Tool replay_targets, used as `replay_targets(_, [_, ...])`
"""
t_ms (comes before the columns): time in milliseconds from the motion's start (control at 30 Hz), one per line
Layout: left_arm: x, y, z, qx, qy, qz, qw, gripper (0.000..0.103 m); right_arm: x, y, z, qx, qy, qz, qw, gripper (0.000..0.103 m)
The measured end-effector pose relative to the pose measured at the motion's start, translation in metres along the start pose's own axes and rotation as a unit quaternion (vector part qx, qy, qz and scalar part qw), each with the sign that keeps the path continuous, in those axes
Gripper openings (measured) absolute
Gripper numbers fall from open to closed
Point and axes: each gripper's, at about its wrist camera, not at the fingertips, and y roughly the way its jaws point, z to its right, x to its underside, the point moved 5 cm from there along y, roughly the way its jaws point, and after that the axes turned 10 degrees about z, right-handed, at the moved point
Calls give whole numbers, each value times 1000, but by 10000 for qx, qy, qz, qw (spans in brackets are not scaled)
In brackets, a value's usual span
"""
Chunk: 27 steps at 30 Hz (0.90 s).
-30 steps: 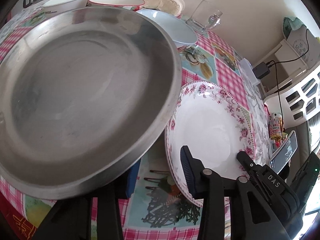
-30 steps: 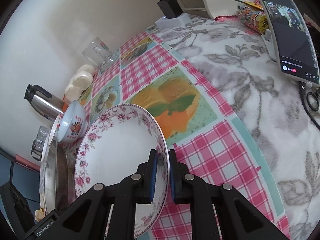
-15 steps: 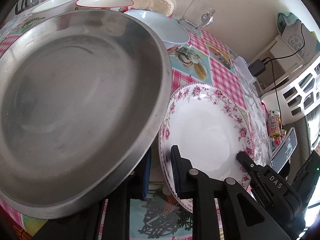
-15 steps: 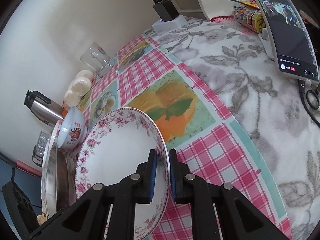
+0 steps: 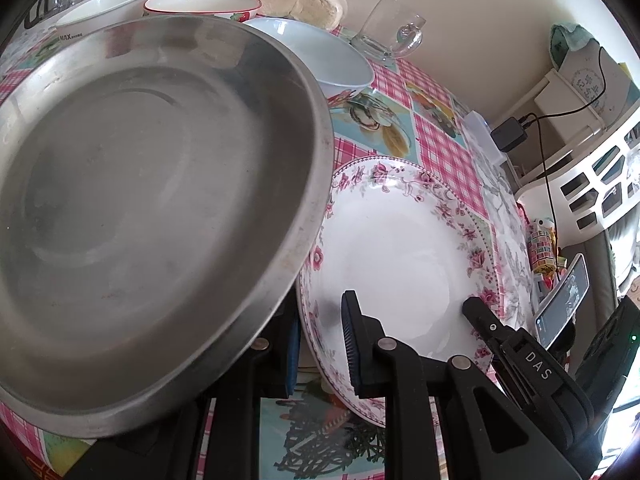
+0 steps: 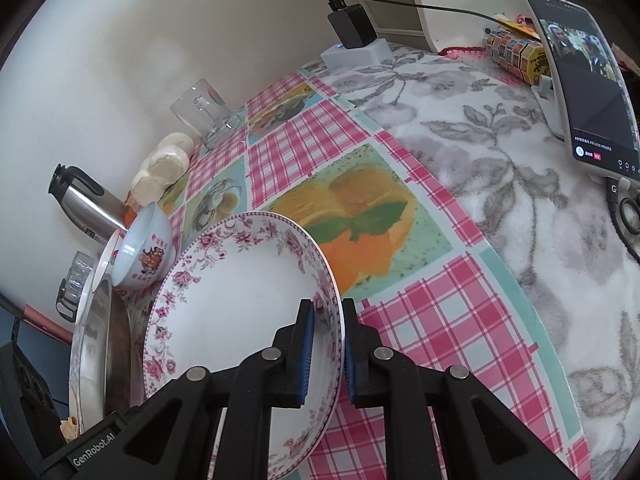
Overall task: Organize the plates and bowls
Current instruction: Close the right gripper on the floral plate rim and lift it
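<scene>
Gripping the floral plate with my right gripper; left gripper, beside it, pinches the steel plate; I'd stack level.

I see a plain cream wall behind my table, which wears a pink-checked fruit tablecloth and a grey floral cloth. White slatted furniture stands right. Daylight, soft.

Left hand-held gripper clamps the rim of a steel pan, which overlaps a floral plate pinched by the right hand-held gripper above the checked tabletop.
</scene>
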Motion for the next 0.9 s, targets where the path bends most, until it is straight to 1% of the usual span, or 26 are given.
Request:
replay_targets(100, [0,1,3,10,75,-40,10000,20,0,-2,2,-46,31,23,10000,14])
replay_targets(200, [3,2,8,197,78,-175,9996,20,-2,-6,10,24,92,92,9999,14])
replay_targets(300, [8,4,18,295,268,-266,9989,20,-4,-10,19,83,214,159,9996,14])
replay_targets(400, [10,3,22,336,355,-296,9984,20,-6,-14,25,94,295,201,9993,14])
replay_targets(533, [8,0,24,367,371,-256,9983,20,-7,-18,25,1,321,255,9992,14])
replay_targets(700, [-1,-10,31,553,402,-122,9976,22,-14,-29,22,-120,364,433,9983,14])
replay_targets(900, [-3,-14,34,721,349,-172,9966,23,-13,-31,29,-187,575,393,9974,14])
